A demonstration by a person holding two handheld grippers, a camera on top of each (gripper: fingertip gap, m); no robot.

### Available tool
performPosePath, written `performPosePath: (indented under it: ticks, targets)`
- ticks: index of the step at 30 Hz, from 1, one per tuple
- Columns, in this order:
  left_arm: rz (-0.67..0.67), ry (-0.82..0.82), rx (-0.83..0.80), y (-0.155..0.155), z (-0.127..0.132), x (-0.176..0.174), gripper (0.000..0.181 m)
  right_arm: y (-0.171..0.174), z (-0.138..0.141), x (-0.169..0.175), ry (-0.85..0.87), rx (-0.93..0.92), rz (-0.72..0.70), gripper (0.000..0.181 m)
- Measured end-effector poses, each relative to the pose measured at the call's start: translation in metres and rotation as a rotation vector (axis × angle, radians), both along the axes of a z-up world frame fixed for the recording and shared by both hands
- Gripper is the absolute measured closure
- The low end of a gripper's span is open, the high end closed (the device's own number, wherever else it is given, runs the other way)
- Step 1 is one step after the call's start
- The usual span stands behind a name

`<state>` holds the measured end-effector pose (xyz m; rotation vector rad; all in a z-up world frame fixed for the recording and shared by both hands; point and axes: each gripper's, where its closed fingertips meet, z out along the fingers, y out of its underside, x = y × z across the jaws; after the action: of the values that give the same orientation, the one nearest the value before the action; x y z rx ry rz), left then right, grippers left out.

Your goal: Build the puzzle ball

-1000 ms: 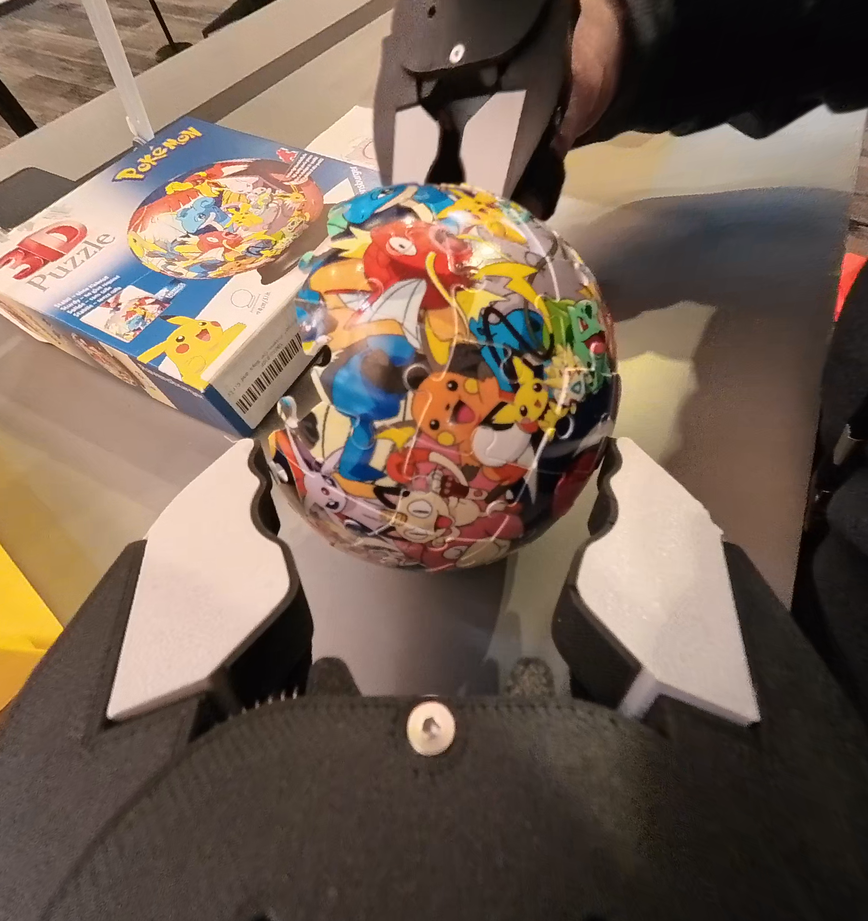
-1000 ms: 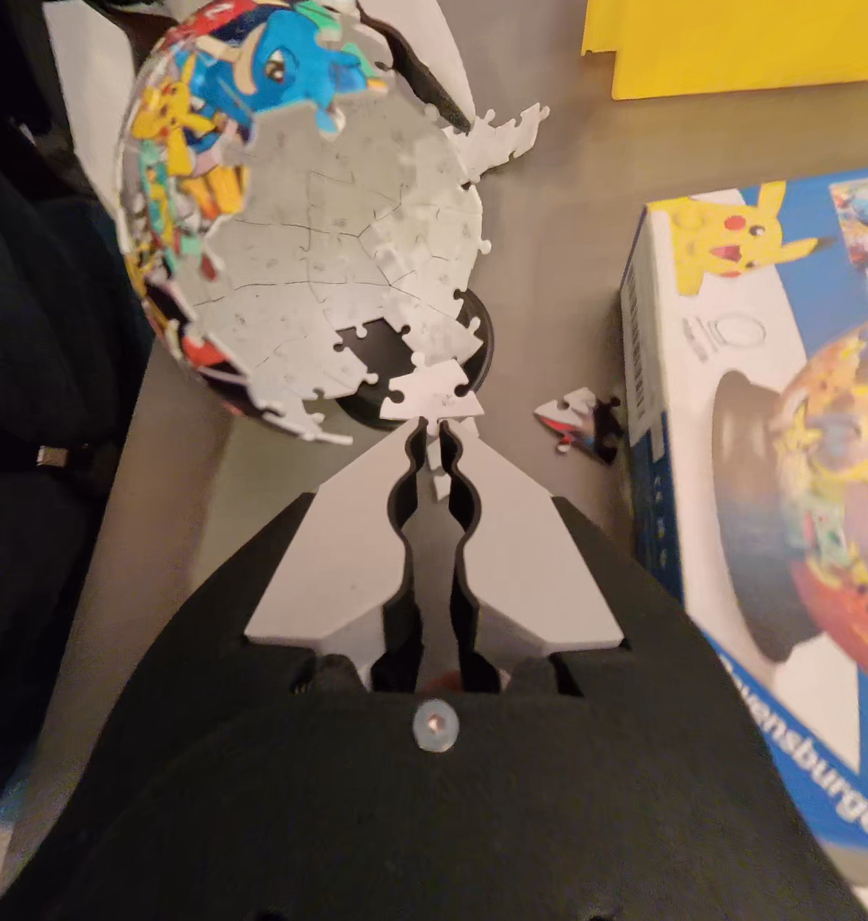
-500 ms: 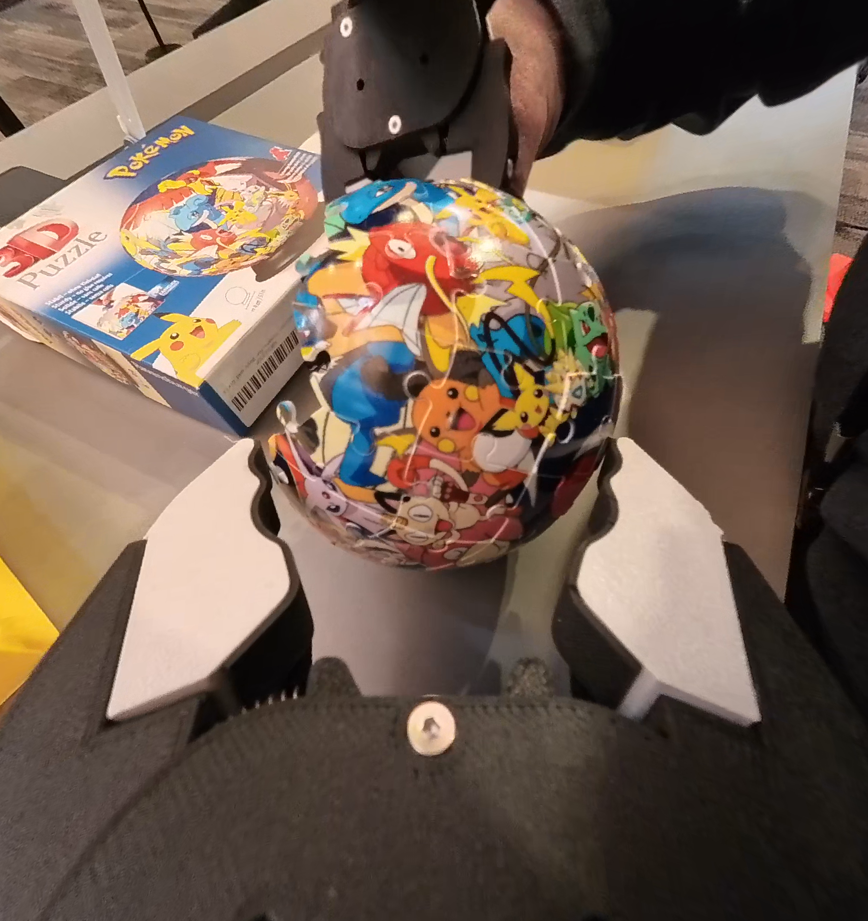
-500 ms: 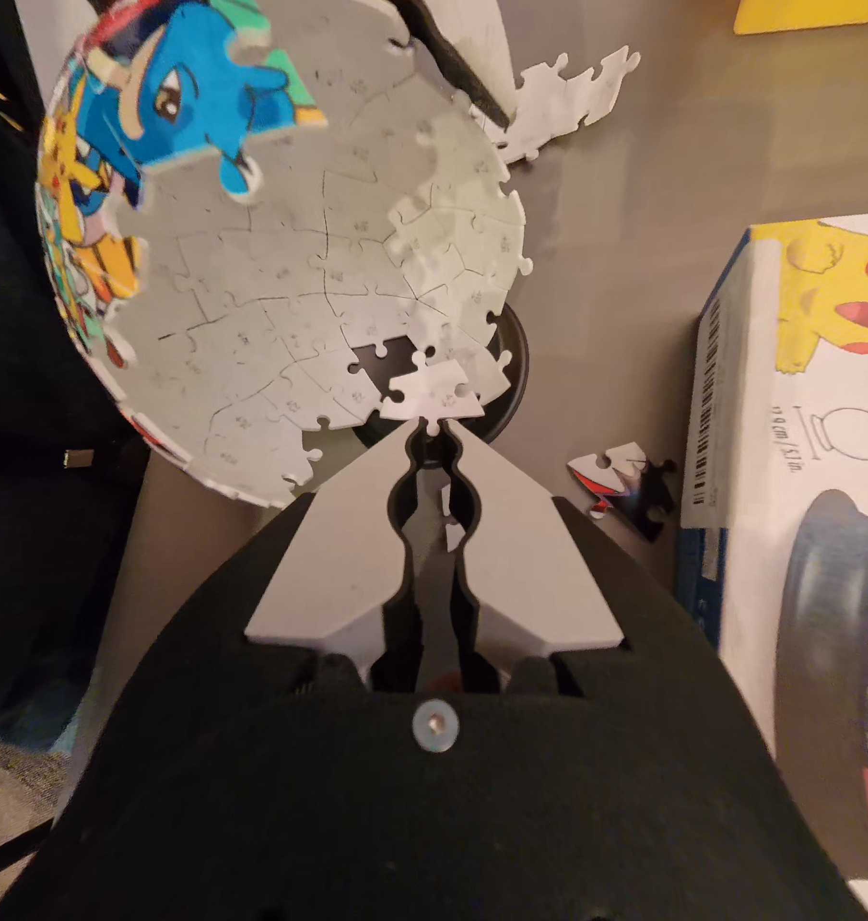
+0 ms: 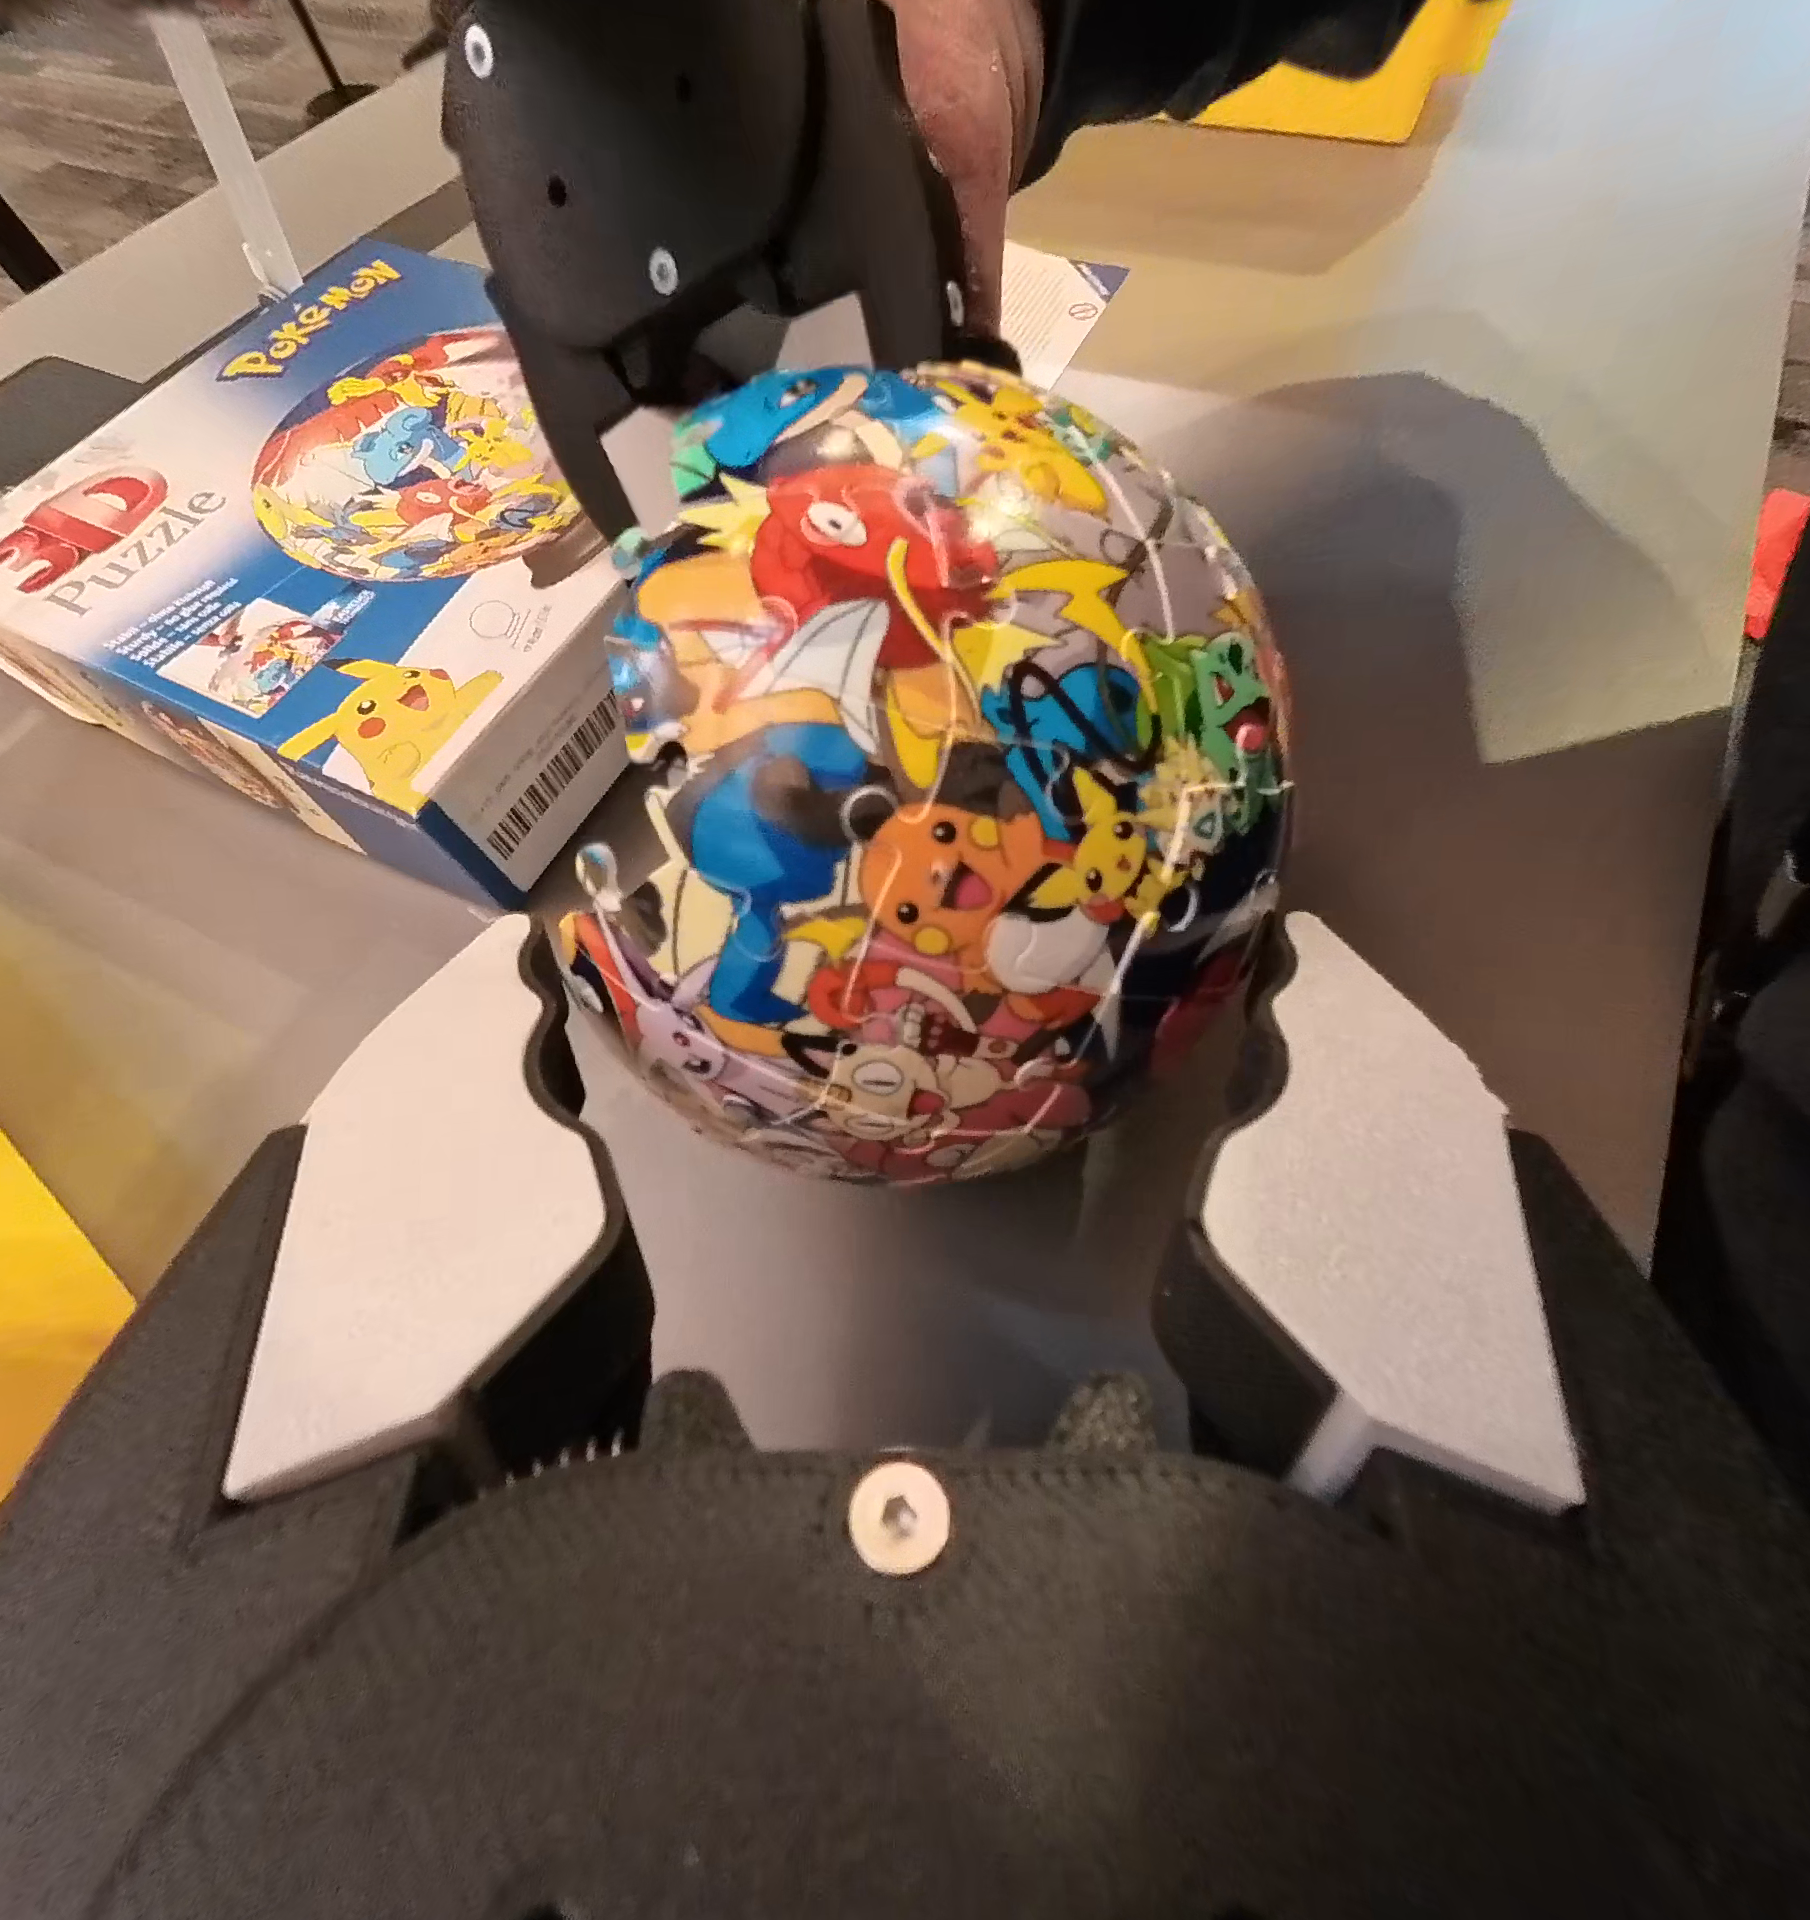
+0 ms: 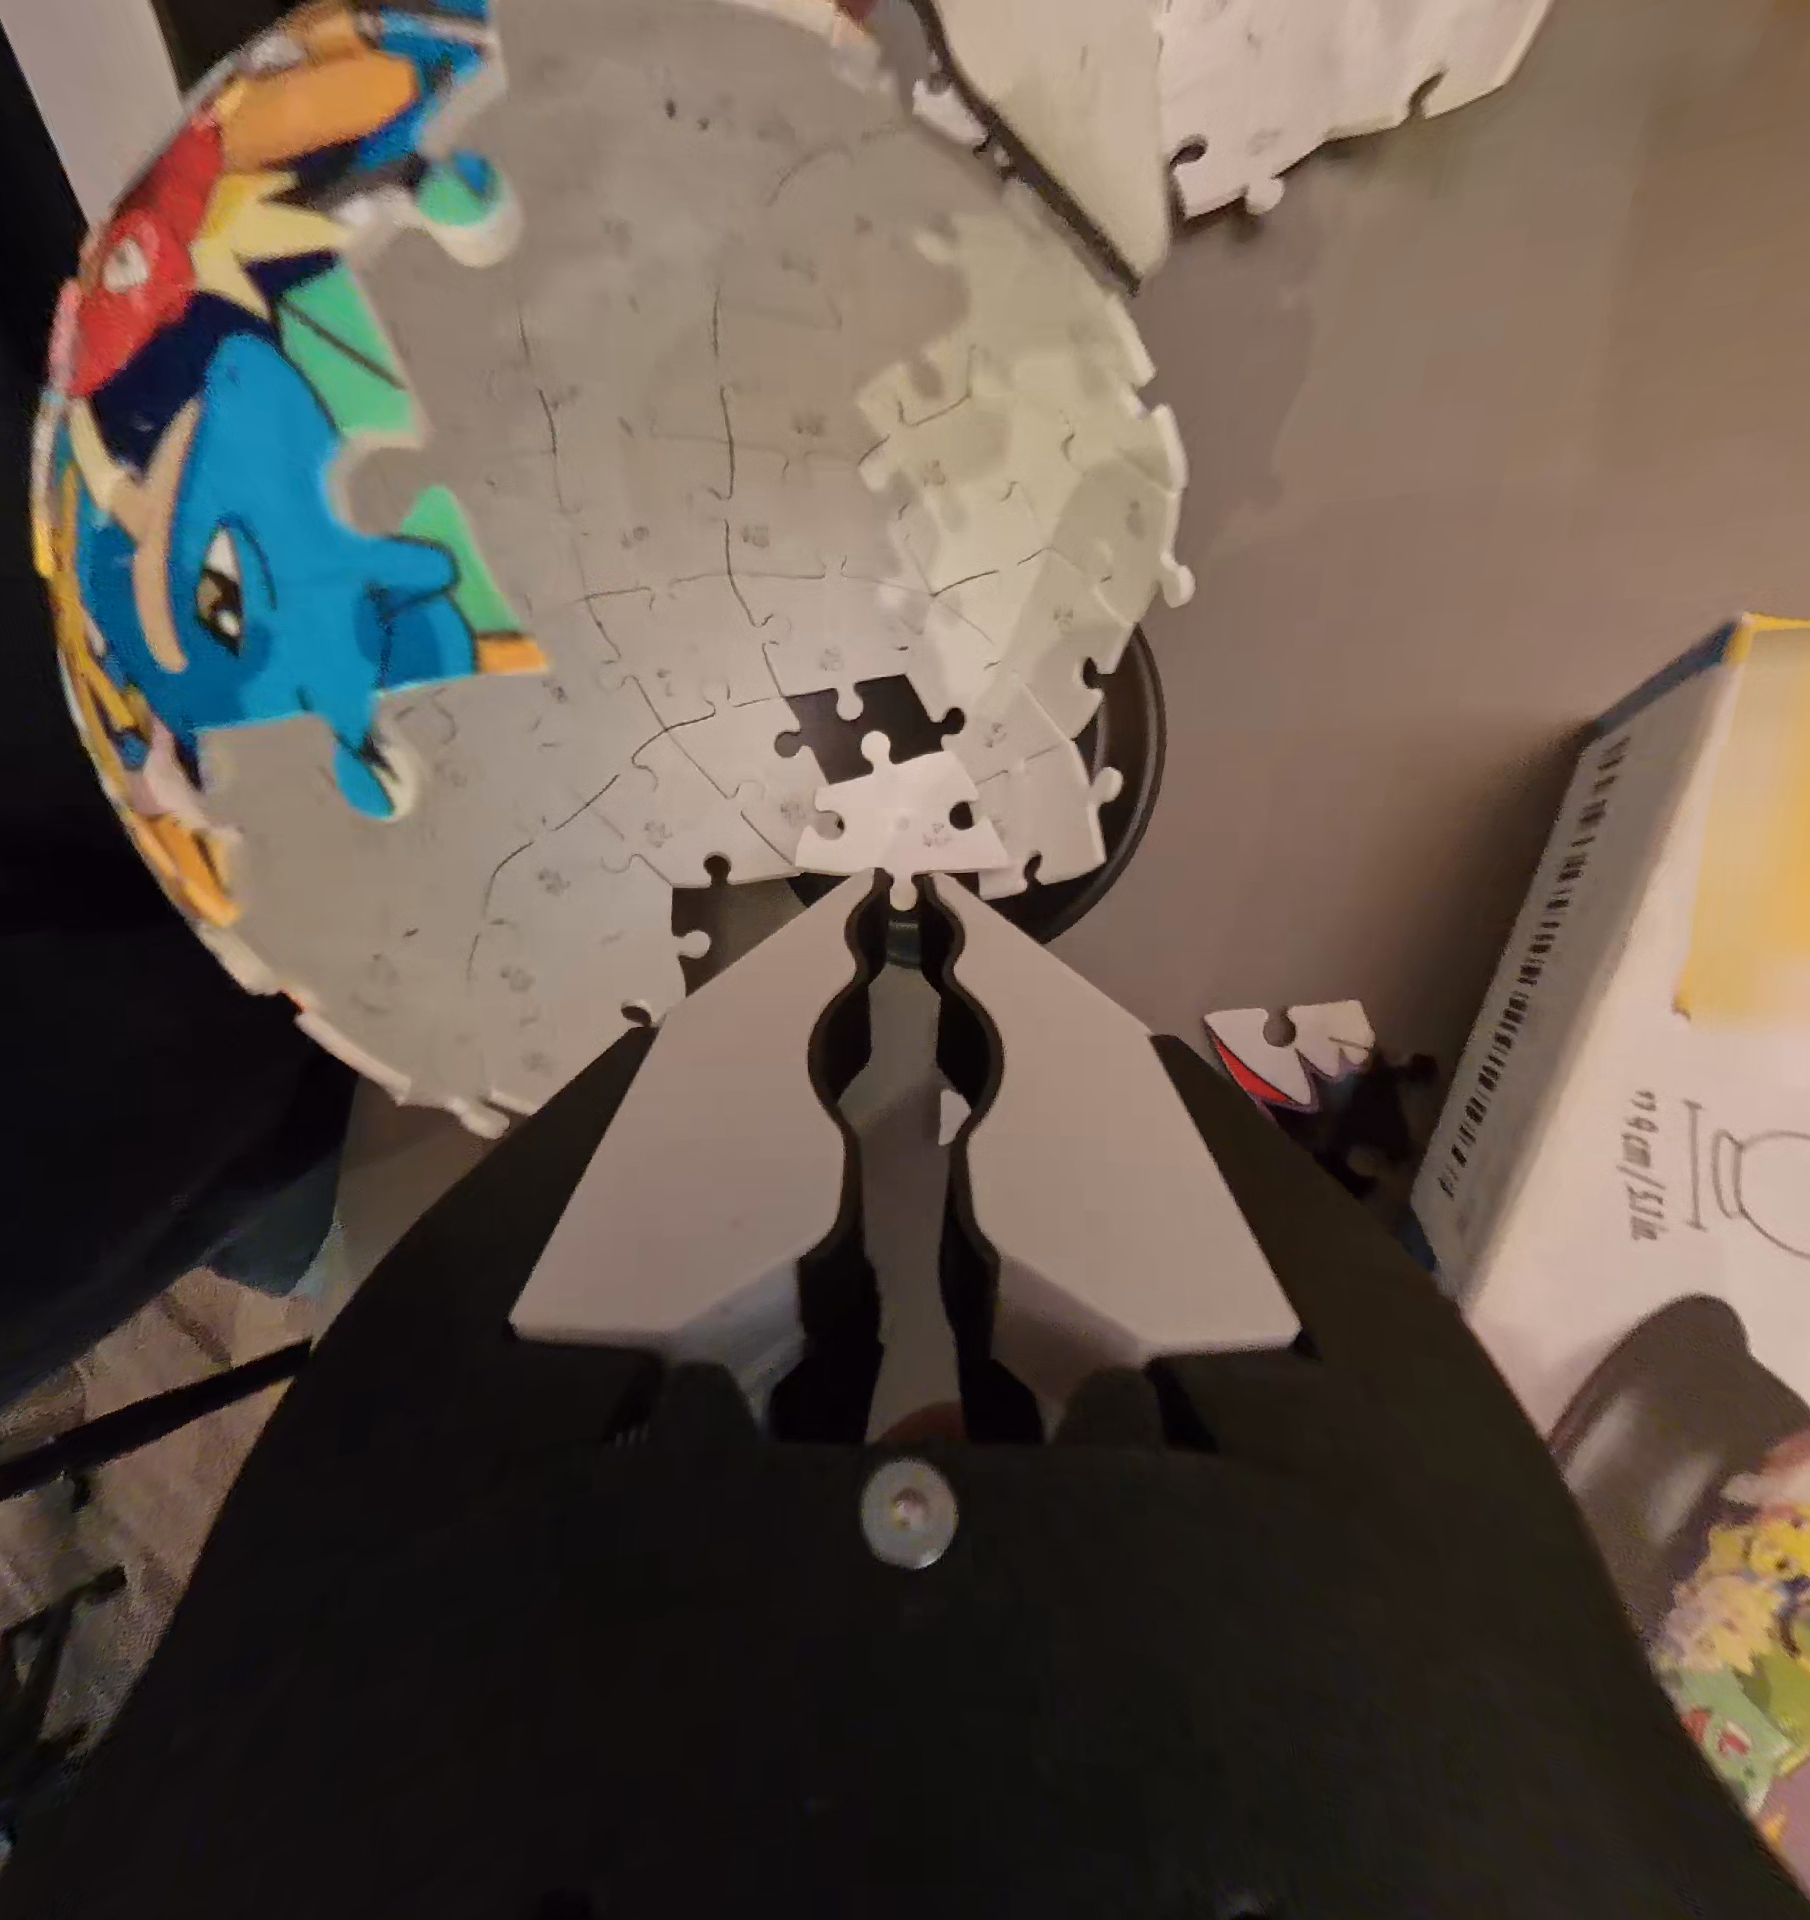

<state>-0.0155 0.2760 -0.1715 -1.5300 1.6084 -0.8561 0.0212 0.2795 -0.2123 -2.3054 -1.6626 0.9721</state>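
Left wrist view shows the puzzle ball [image 5: 932, 790] held between the two white fingers of the left gripper [image 5: 906, 945], whose jaws are spread wide and press the ball's lower flanks at 9 and 3 o'clock. The ball's printed outer face is toward this camera. At 12 o'clock the right gripper [image 5: 776, 343] comes down over the ball's top edge, with a hand [image 5: 968, 114] behind it. A blue puzzle box [image 5: 288, 582] lies on the grey table [image 5: 1452, 582] at 10 o'clock of the ball.

Right wrist view looks into the ball's pale inner side [image 6: 672, 540]. Here the right gripper's [image 6: 906, 883] jaws are nearly together, pinching the tab of a white puzzle piece [image 6: 901, 816] that sits at the lower edge of a dark gap in the shell [image 6: 880, 722]. A black ring stand [image 6: 1129, 769] lies just behind. Loose pieces [image 6: 1296, 1049] lie at 4 o'clock, beside the box [image 6: 1659, 1039]; a joined white section [image 6: 1296, 94] lies at 1 o'clock.
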Motion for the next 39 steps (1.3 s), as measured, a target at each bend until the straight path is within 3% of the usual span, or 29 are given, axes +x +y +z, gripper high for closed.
performPosePath:
  ticks: [17, 25, 30, 39]
  targets:
    - [-0.003, -0.001, -0.004, 0.000, -0.001, -0.002, 0.059, -0.010, -0.007, 0.002, -0.152, -0.082, -0.008, 0.177]
    - [-0.002, 0.004, 0.000, -0.001, -0.002, -0.001, 0.059, -0.005, -0.002, 0.007, -0.156, -0.052, -0.042, 0.162]
    - [-0.002, 0.004, 0.001, -0.001, -0.001, -0.001, 0.059, 0.003, 0.009, -0.006, -0.033, -0.012, -0.043, 0.179]
    - [-0.005, 0.004, 0.000, -0.001, -0.002, 0.001, 0.059, -0.004, -0.010, -0.008, -0.055, -0.053, -0.017, 0.181]
